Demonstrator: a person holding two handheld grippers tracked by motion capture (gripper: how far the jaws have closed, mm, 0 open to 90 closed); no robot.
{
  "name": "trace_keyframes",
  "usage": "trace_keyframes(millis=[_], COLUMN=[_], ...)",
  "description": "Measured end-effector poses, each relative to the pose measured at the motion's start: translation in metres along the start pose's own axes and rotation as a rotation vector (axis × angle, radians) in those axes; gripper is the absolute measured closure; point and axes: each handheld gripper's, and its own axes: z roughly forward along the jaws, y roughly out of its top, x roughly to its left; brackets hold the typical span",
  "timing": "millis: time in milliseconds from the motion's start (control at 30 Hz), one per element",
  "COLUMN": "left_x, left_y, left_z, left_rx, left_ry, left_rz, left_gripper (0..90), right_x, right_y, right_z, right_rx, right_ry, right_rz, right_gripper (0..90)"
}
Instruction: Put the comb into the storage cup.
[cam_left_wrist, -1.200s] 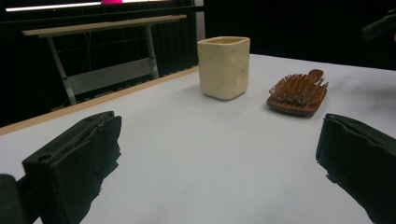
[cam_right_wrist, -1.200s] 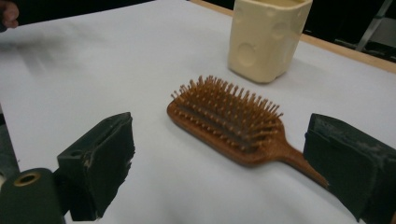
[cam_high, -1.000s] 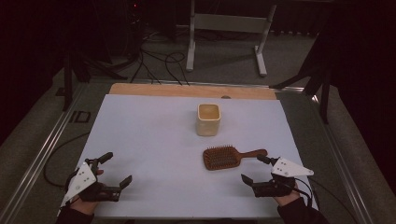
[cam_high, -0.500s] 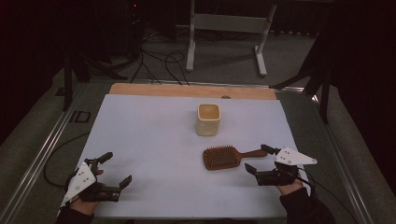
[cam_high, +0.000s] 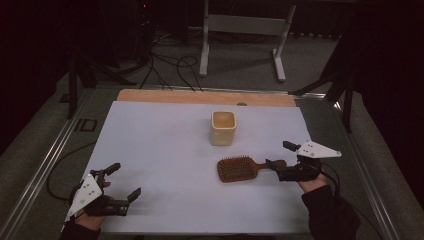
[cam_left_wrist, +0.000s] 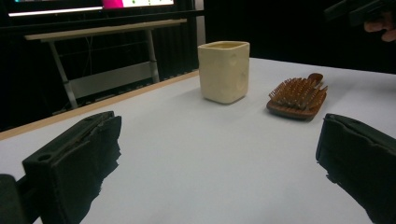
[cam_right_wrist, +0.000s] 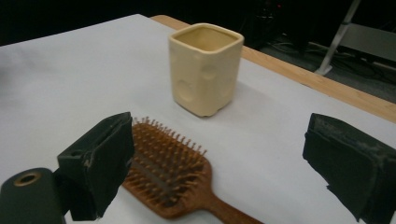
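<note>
Brush (cam_high: 236, 168) lies near cup (cam_high: 223, 128); right gripper (cam_high: 279, 159), jaws apart, should straddle handle squarely before closing. Left gripper (cam_high: 122, 182) jaws apart.

No lettering, label, brand or number comes through legibly anywhere here, not on any object, surface or background fixture.
</note>
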Motion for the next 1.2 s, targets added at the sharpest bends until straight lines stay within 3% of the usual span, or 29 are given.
trace_keyframes(millis=[367,633,800,1067,1200], left_x=[0.000,0.000,0.001,0.001,0.001], left_y=[0.000,0.000,0.000,-0.001,-0.001], left_z=[0.000,0.000,0.000,0.001,0.001], left_rx=[-0.004,-0.007,-0.005,-0.002,-0.002], left_ry=[-0.002,-0.004,-0.006,-0.006,-0.007], left_rz=[-0.003,-0.003,-0.005,-0.006,-0.008], left_gripper=[0.0,0.0,0.0,0.0,0.0], right_x=[-0.023,-0.035,-0.042,-0.048,-0.049], right_y=[-0.005,-0.006,-0.010,-0.016,-0.019], right_z=[0.016,0.020,0.024,0.030,0.032], right_rx=[0.061,0.104,0.139,0.186,0.209], right_ry=[-0.004,-0.017,-0.016,-0.015,-0.026], right_rz=[0.051,0.050,0.049,0.054,0.044], right_gripper=[10.8,15.7,26.7,34.7,44.1])
